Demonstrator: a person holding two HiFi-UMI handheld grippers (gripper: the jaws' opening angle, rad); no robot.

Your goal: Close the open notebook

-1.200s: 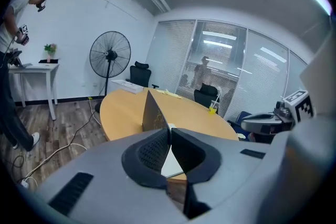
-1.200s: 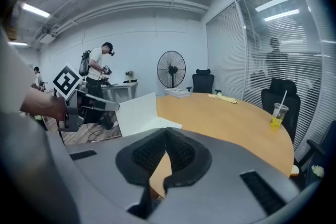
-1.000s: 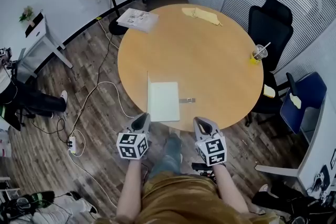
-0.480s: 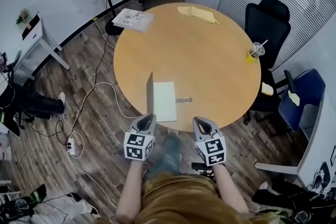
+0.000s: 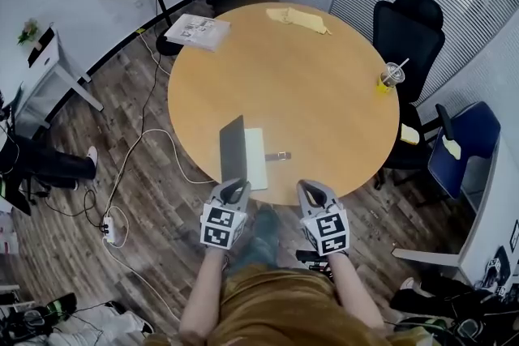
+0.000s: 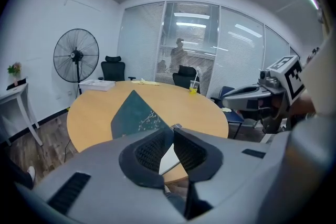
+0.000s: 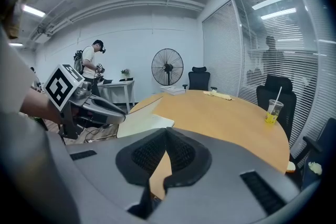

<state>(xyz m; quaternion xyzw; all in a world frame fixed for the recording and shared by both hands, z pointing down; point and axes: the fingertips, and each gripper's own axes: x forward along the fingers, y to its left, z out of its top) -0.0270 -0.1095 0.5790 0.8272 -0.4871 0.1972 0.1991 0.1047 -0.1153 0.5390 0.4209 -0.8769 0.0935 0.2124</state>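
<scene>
Seen from the head view, the thin notebook with a dark teal cover lay at the near edge of the round wooden counter. Its cover was raised steeply beside the white page, partway through its swing. The left gripper and right gripper hung just off the counter's rim.

In the left gripper view, the jaws had just been opening and stood slightly apart, clamping nothing. The patterned cover rose just past their tips; whether it touched them I couldn't tell.

In the right gripper view, those jaws met at the tips, empty, with the notebook off to their left.

To my eye the lifting was done. The cover remained to be brought down flat onto the page.
</scene>
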